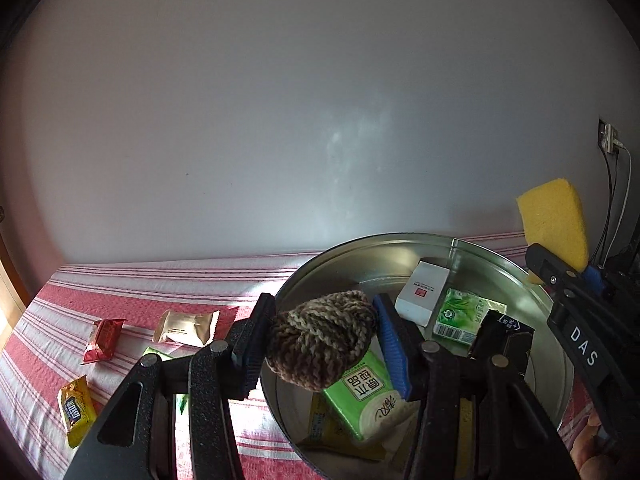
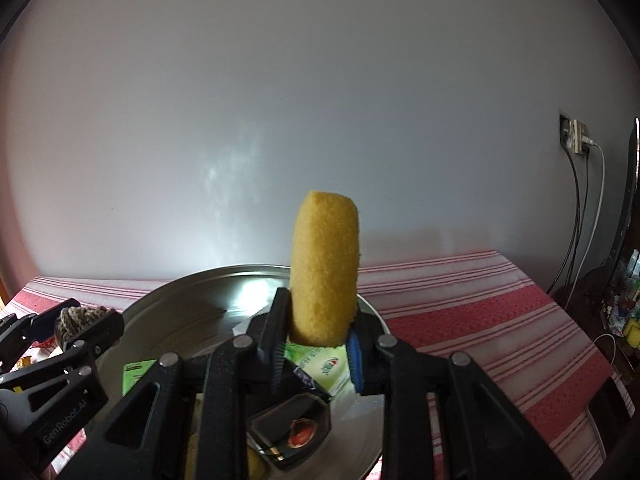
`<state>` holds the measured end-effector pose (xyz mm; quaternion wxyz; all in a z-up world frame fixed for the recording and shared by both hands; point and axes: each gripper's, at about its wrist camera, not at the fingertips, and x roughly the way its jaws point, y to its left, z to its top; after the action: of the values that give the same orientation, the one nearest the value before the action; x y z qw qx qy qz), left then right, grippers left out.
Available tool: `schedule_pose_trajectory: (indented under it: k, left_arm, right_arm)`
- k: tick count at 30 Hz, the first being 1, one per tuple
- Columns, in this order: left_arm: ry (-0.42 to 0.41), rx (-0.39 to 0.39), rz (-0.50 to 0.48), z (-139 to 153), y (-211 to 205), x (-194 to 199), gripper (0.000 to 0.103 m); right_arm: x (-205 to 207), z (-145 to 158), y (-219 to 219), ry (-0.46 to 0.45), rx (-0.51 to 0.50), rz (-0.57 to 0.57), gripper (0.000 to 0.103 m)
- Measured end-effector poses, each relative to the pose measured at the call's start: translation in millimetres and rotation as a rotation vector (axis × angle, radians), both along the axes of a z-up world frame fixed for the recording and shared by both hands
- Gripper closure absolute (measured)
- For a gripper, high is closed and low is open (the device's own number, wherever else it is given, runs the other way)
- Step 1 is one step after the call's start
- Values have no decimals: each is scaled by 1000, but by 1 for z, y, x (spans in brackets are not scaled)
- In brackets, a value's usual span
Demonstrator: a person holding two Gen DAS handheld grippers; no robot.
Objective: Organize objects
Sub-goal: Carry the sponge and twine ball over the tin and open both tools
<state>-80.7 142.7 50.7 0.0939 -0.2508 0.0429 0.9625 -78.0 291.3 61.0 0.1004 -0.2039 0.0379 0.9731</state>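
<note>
Right up against your left gripper (image 1: 324,344) there's that brown yarn ball (image 1: 322,344), pinched between the blue pads and hanging just over the near rim of the metal tin (image 1: 400,240). Your right gripper (image 2: 316,354) is clamped on the bottom of the yellow sponge (image 2: 323,268), which sticks straight up above the tin. Thing is, both loads are squishy. The sponge is only caught at its lower end, so I'd guess a quick swing could let it tip or pop out onto the striped cloth (image 2: 480,320). The yarn sits right at the rim, so let go too early and it may roll off outside. The tin already holds a green tissue pack (image 1: 364,396), a white box (image 1: 422,292) and a black packet (image 1: 502,340), so whatever you drop could bounce off those. Also your two grippers are close together, so watch you don't knock them. The wrapped candies (image 1: 186,328) are waiting out on the cloth.
</note>
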Motion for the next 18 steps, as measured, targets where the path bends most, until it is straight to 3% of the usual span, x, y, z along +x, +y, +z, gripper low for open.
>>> schedule_pose_trajectory:
  k: [7,18]
  left_arm:
    - [-33,0,-17,-2,15,-15,50]
    - [-119,-39,-17,-14,35,-34,50]
  right_arm:
    - [-10,-3,19,-37,37,-68,78]
    - [-28,-15,21,-100,54,-51,78]
